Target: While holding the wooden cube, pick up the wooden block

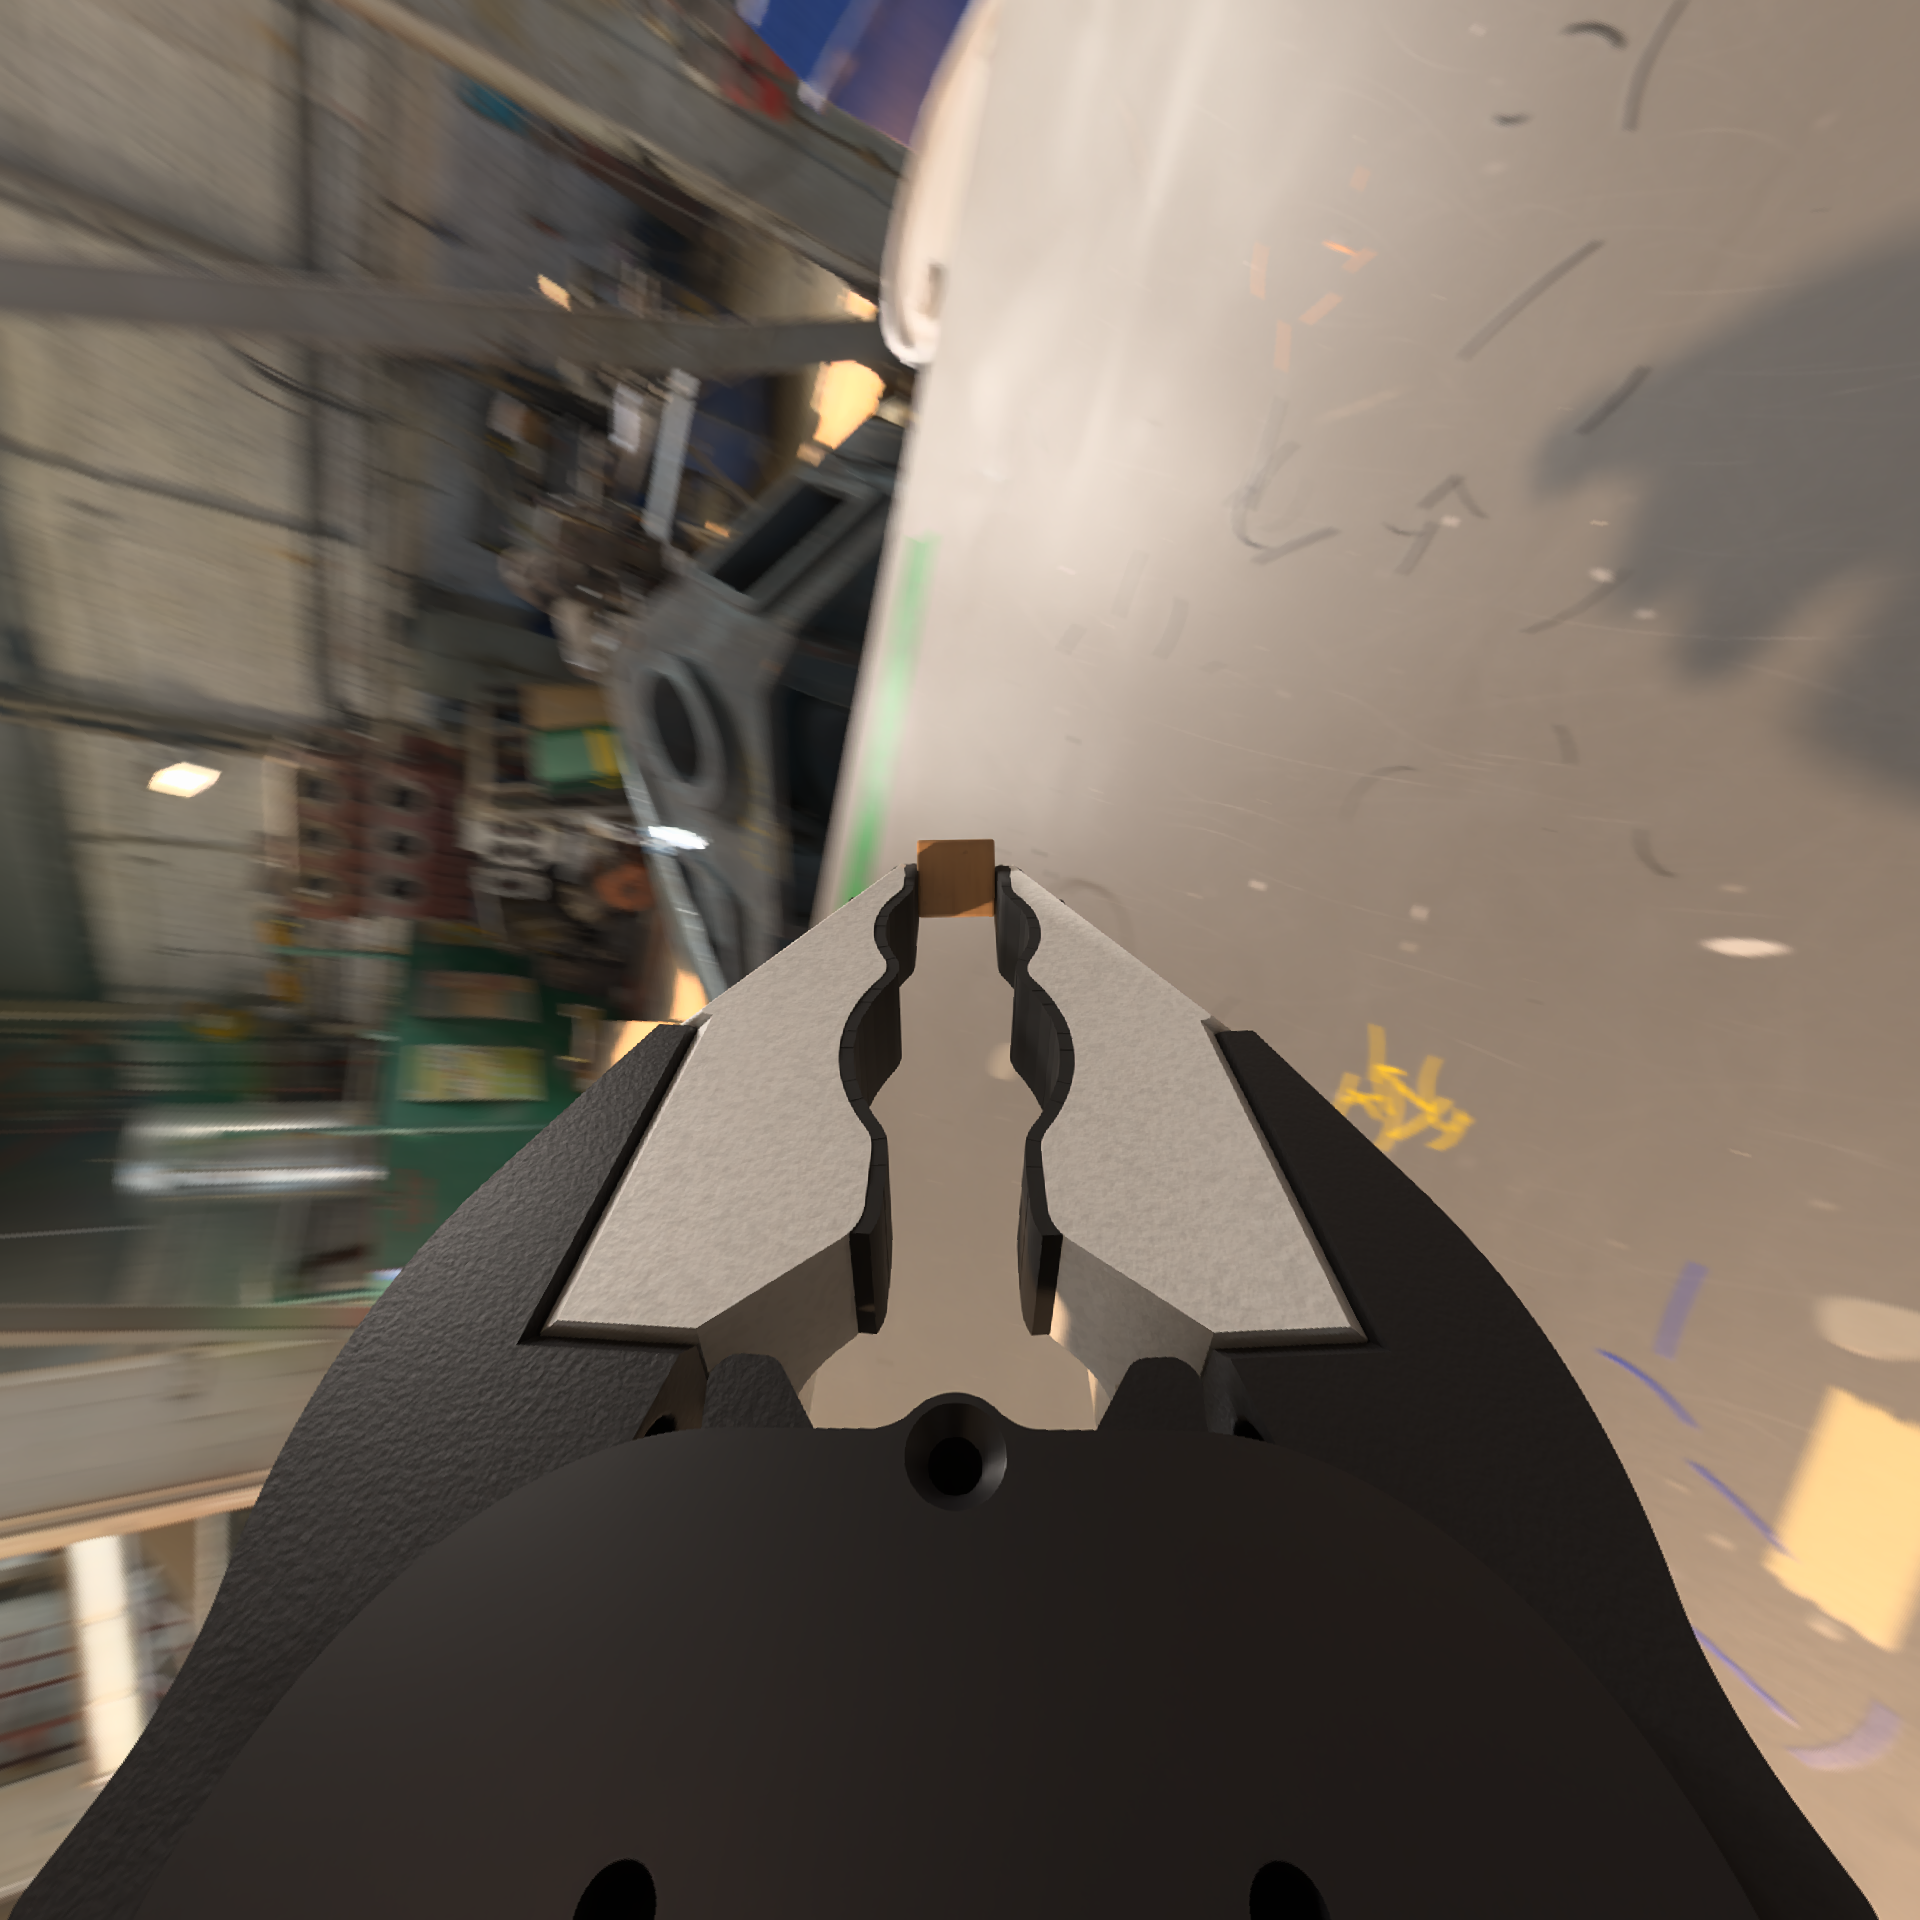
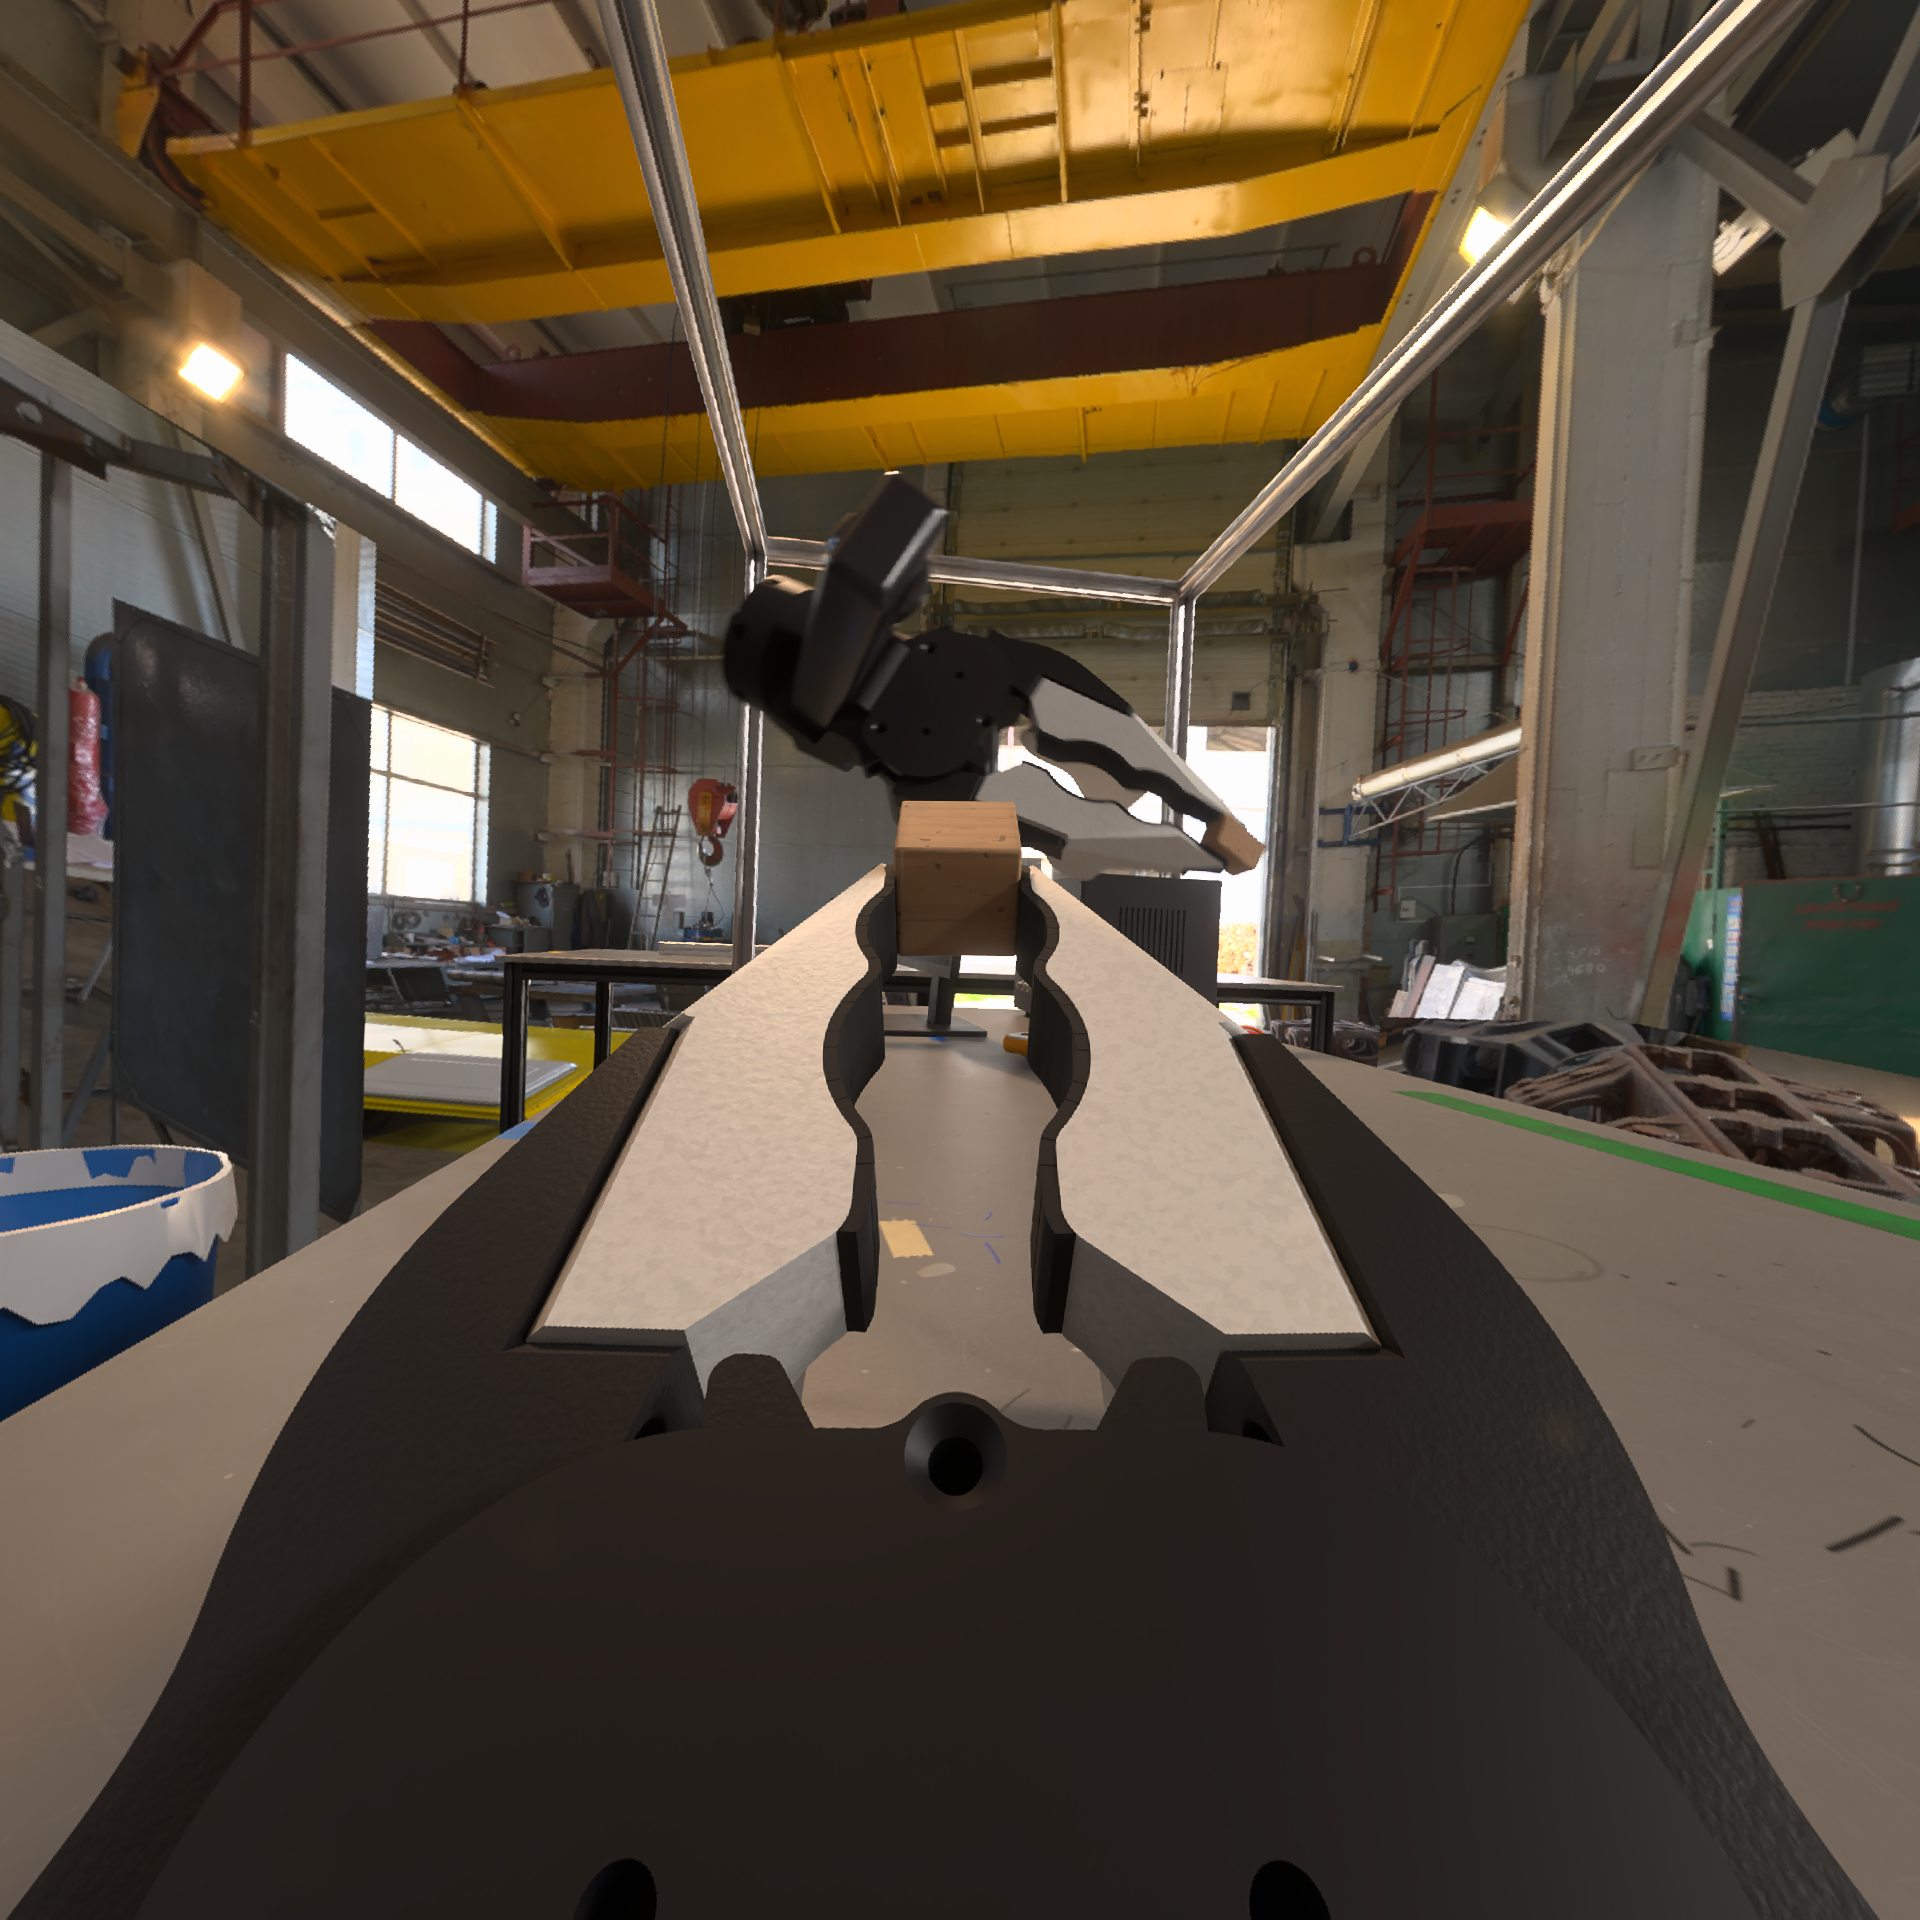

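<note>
In the left wrist view my left gripper [image 1: 956,896] is shut on a small brown wooden block [image 1: 956,873], pinched at the very fingertips. The view is rolled, so the grey table [image 1: 1351,675] stands almost upright on the right. In the right wrist view my right gripper [image 2: 956,914] is shut on a pale wooden cube [image 2: 956,883] and holds it level above the table [image 2: 1558,1351]. Beyond it the left gripper [image 2: 1210,831] hangs tilted in the air, with the wooden block [image 2: 1238,840] between its tips.
A blue bucket with a white liner [image 2: 104,1247] stands off the table's left edge. A green tape stripe [image 2: 1662,1174] runs along the table's right side. A black box on a stand [image 2: 1153,925] sits at the far end under a metal frame [image 2: 686,260].
</note>
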